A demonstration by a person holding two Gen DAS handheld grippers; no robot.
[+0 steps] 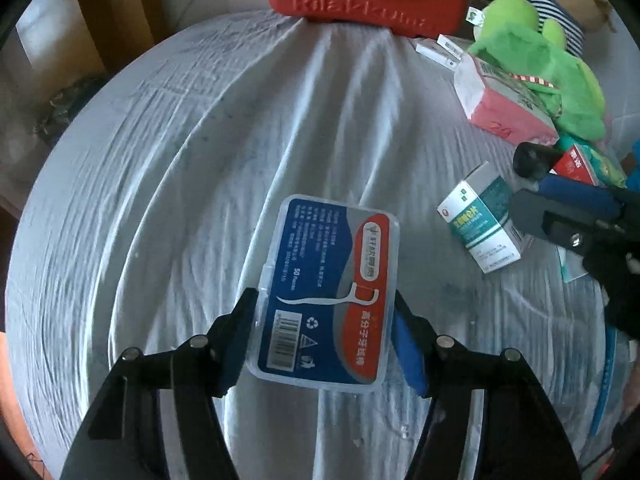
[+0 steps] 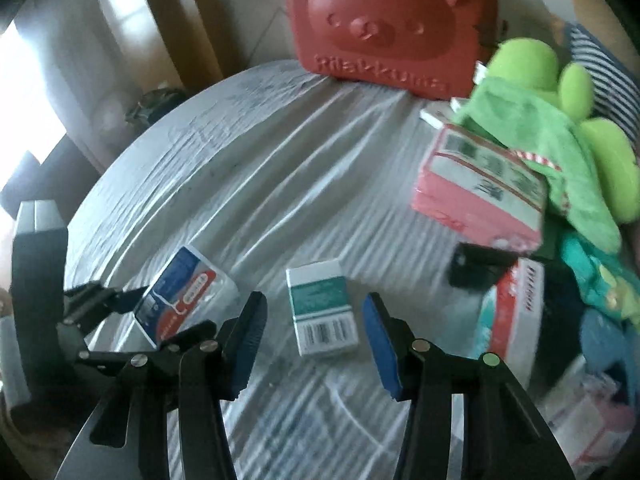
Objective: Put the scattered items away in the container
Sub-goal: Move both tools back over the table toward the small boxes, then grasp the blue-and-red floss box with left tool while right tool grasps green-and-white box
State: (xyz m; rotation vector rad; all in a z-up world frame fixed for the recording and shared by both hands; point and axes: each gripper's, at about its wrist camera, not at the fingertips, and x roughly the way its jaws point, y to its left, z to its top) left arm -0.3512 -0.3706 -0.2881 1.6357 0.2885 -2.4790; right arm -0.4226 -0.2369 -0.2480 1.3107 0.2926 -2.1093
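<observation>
My left gripper (image 1: 322,304) is shut on a clear plastic floss-pick box (image 1: 326,292) with a blue and red label, holding it by its long sides over the white cloth; it also shows in the right wrist view (image 2: 182,292). My right gripper (image 2: 314,308) is open, its fingers either side of a small white and teal carton (image 2: 322,308) lying on the cloth; that carton shows in the left wrist view (image 1: 482,222). A red bear-faced Rilakkuma container (image 2: 384,24) stands at the table's far edge.
A pink tissue pack (image 2: 480,192), a green plush frog (image 2: 560,128) and a red and white box (image 2: 516,308) crowd the right side, with more packets beyond. The round table's white cloth (image 1: 180,160) is wrinkled. Wooden furniture stands behind at the left.
</observation>
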